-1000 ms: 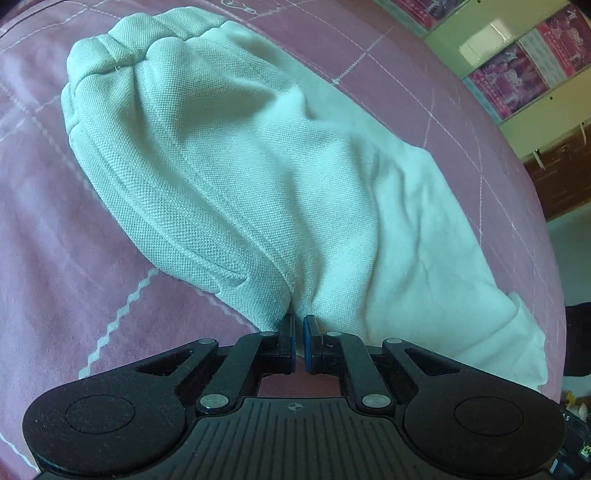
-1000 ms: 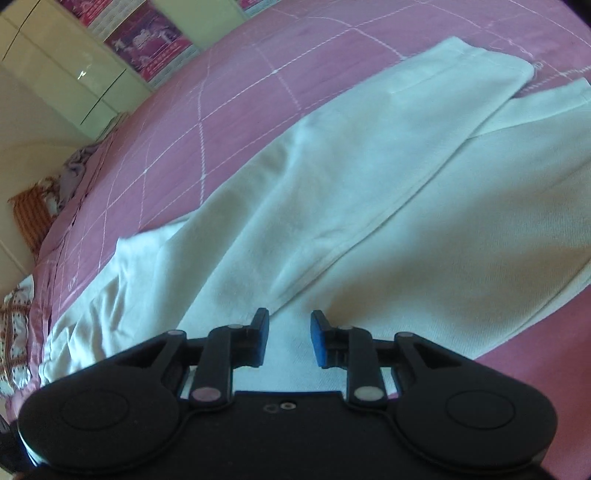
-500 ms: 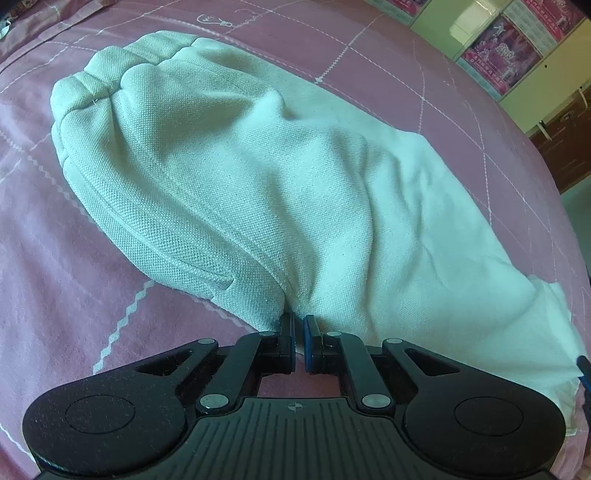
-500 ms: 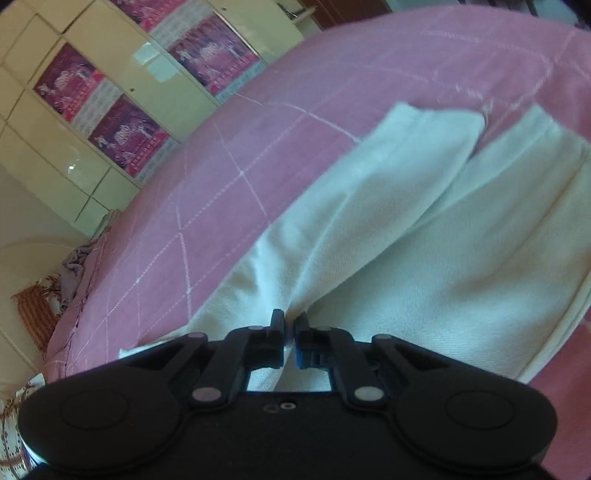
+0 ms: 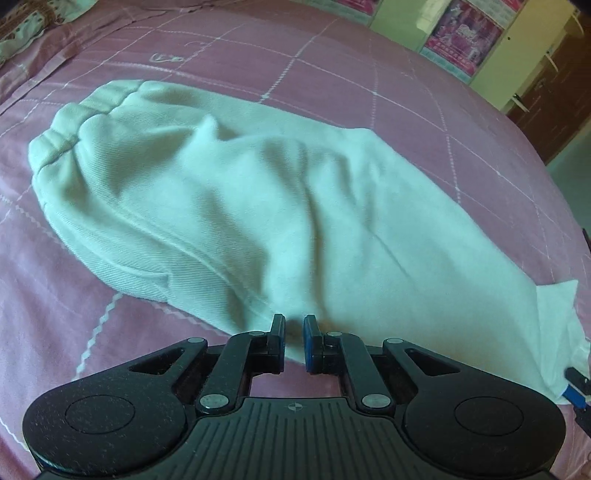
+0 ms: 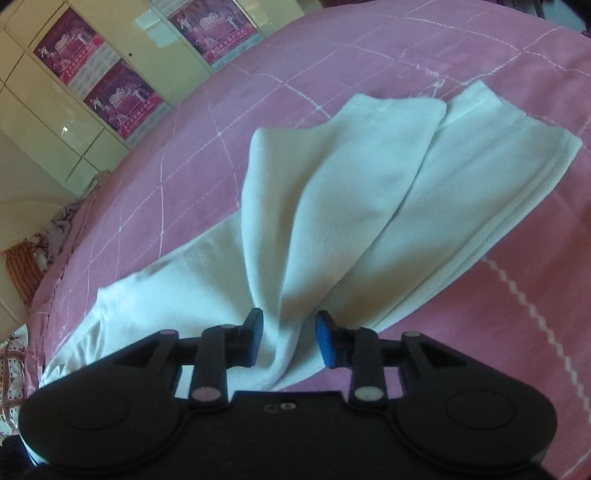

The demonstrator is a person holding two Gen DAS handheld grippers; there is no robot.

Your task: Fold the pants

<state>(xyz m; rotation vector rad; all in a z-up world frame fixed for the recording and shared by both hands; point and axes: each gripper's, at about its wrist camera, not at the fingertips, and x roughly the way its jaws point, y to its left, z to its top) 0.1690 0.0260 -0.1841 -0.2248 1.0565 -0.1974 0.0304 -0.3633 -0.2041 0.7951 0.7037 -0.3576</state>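
Pale mint-white pants (image 5: 258, 206) lie on a pink bedspread (image 5: 74, 332), waistband at the far left and legs running right. My left gripper (image 5: 294, 341) has its jaws slightly apart at the pants' near edge, with cloth just ahead of the tips. In the right wrist view the pants (image 6: 332, 206) lie with one leg bunched into a ridge. My right gripper (image 6: 290, 339) is open, with that bunched cloth lying between its fingers. A blue tip of the right gripper shows at the left wrist view's right edge (image 5: 574, 393).
The bedspread (image 6: 480, 332) has white grid lines and zigzag stitching. Cream wardrobe doors with purple posters (image 6: 118, 99) stand behind the bed. A brown door (image 5: 546, 103) is at the far right. A patterned pillow (image 5: 18, 26) lies at the bed's far left corner.
My right gripper shut on the pant leg half a second ago and has now opened, leaving the cloth bunched. My left gripper's jaws have parted slightly and it has drawn back from the pants.
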